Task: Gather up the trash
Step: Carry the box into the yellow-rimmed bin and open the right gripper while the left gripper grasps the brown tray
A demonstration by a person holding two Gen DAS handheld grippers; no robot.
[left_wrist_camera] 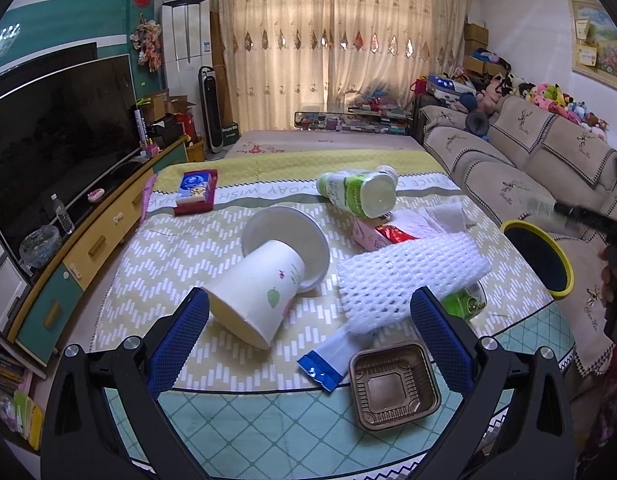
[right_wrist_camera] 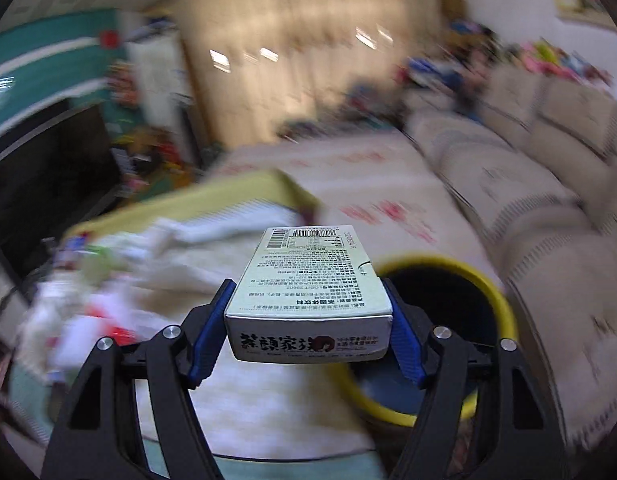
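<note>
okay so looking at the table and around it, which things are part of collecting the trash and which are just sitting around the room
Part of the job:
carton, held in the right gripper
yellow-rimmed bin
tipped paper cup
plastic bottle
foam net
brown tray
open left gripper

Just lying about:
television
sofa
curtains
stuffed toys
</note>
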